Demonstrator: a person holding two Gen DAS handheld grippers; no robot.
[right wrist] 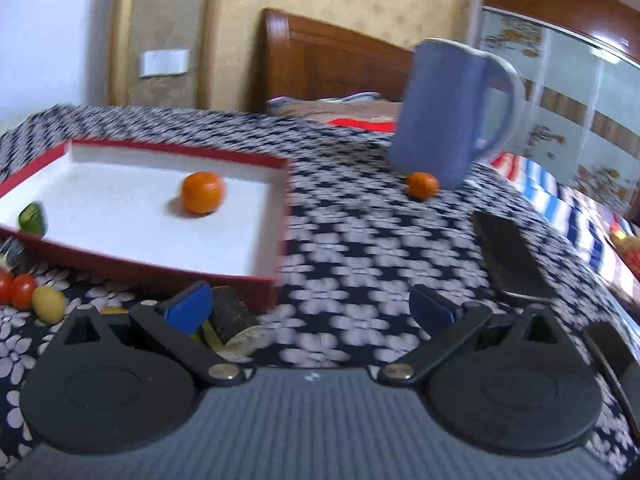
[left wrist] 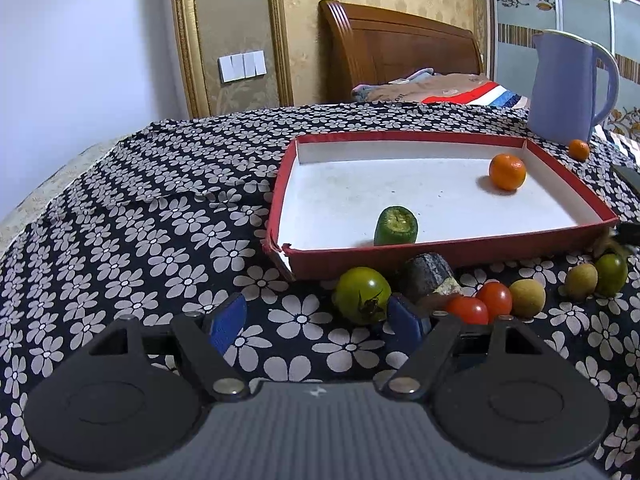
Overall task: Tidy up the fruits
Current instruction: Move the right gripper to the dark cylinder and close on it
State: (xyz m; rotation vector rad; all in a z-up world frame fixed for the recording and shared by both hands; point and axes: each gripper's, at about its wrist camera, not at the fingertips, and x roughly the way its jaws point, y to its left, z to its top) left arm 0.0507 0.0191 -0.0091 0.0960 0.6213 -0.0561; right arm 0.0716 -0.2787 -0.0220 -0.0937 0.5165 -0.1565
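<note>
Covering the bench [left wrist: 120,208] was a loose flowered cloth, creased at the left of the left view, and any tool dragging across it could have bunched it and set the round fruit rolling. The red box [left wrist: 440,252] sat in the middle of that view, one near corner torn, with an orange [left wrist: 507,171] and a green fruit [left wrist: 396,226] already inside; a hard nudge there could have split the wall further. Behind it at upper right stood the blue jug [left wrist: 568,88], a small orange [right wrist: 422,185] just beside its base, so a reach for that fruit risked knocking the jug. The left tool [left wrist: 316,320] hung with its fingers apart and nothing between them, a green tomato [left wrist: 363,295] just beyond. The right tool [right wrist: 310,308] was likewise spread and empty, its view blurred, and a hasty pass could have clipped the box corner. Two red tomatoes [left wrist: 482,304] lay touching, likely to scatter together.
</note>
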